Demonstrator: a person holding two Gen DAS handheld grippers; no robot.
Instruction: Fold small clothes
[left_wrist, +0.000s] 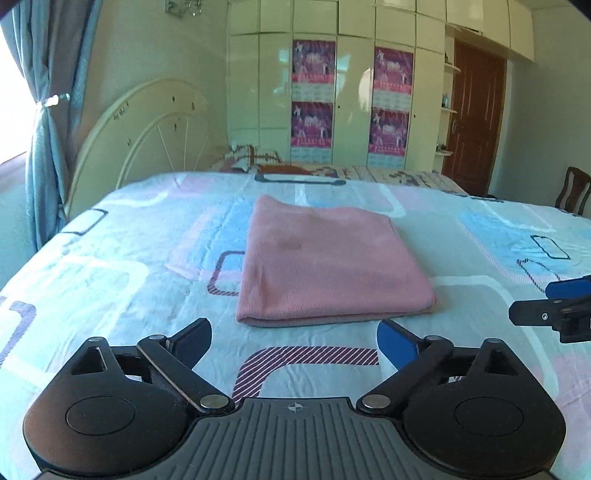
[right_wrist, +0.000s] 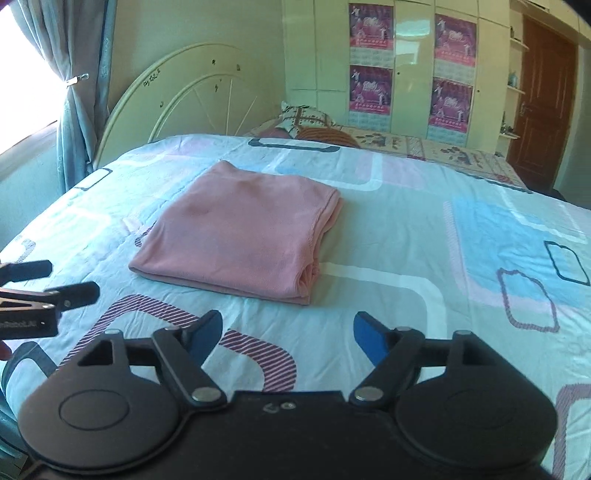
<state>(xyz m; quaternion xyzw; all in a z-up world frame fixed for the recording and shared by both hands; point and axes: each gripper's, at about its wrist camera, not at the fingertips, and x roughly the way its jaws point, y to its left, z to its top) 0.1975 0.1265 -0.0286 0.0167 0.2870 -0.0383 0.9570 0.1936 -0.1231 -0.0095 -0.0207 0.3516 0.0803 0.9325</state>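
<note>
Pink cloth (left_wrist: 328, 258) folded flat on bed (left_wrist: 110, 266), straight ahead of both my grippers, apart from either; folded near edge runs crosswise to my reach; loose layered ends on its right side; my left gripper (left_wrist: 295, 341) fingers spread wide, nothing between; my right gripper (right_wrist: 288, 332) fingers also wide, empty; left sits just short of near edge, right slightly off toward stacked-ends corner; I judge left marginally nearer; fold looks finished.
</note>
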